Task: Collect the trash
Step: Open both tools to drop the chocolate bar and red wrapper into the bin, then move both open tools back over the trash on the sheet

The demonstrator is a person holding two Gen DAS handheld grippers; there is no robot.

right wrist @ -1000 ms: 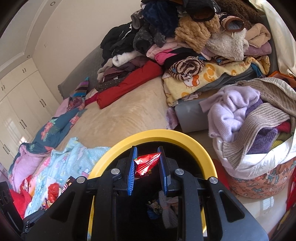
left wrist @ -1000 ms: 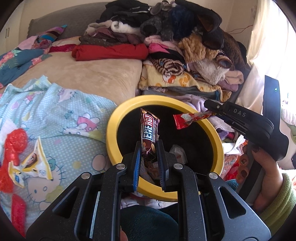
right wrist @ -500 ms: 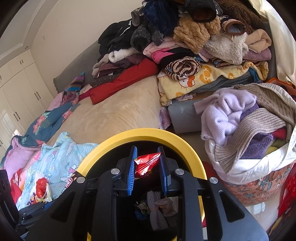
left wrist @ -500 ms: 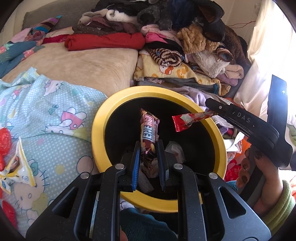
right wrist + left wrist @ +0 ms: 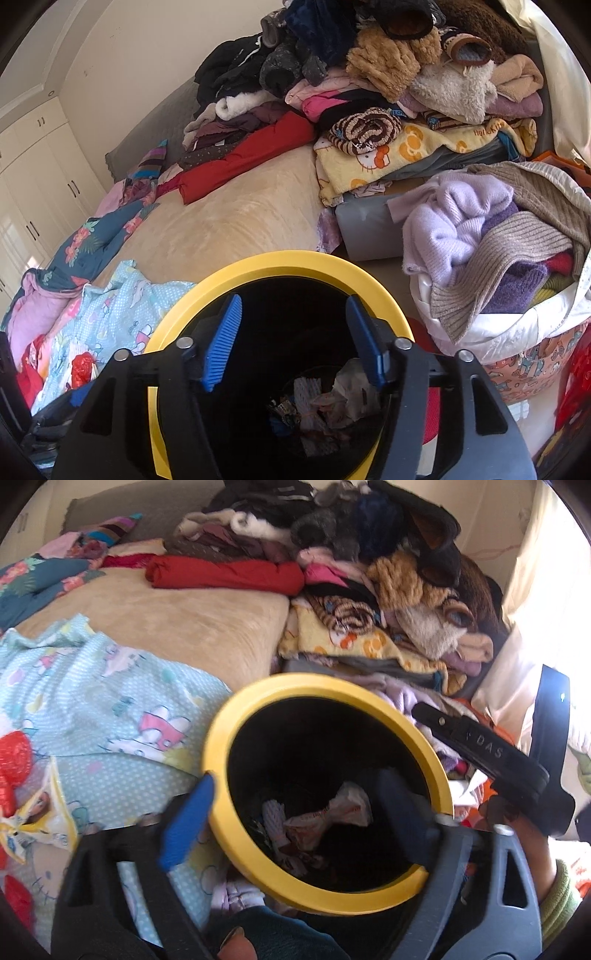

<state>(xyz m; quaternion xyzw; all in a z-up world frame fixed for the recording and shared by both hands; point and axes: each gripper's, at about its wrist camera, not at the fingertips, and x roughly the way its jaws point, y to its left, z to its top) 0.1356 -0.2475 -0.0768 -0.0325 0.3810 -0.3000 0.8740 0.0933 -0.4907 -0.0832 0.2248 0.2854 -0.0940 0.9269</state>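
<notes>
A black trash bin with a yellow rim (image 5: 236, 723) (image 5: 295, 260) stands by the bed. Crumpled wrappers (image 5: 332, 816) (image 5: 332, 402) lie at its bottom. My left gripper (image 5: 295, 812) is open and empty, its jaws straddling the bin's near rim. My right gripper (image 5: 293, 339) is open and empty above the bin's mouth; its body also shows at the right of the left wrist view (image 5: 487, 753). A yellow-white wrapper (image 5: 33, 812) and red wrappers (image 5: 13, 760) lie on the light blue Hello Kitty sheet (image 5: 110, 701).
A beige bed cover (image 5: 229, 225) stretches behind the bin. A tall pile of clothes (image 5: 369, 74) sits at the back right. A bag stuffed with knitwear (image 5: 498, 258) stands right of the bin. White cupboards (image 5: 33, 184) line the left wall.
Both grippers have opened. The energy bar wrapper has left the left gripper and the red wrapper has left the right one; neither is seen in the jaws now.
</notes>
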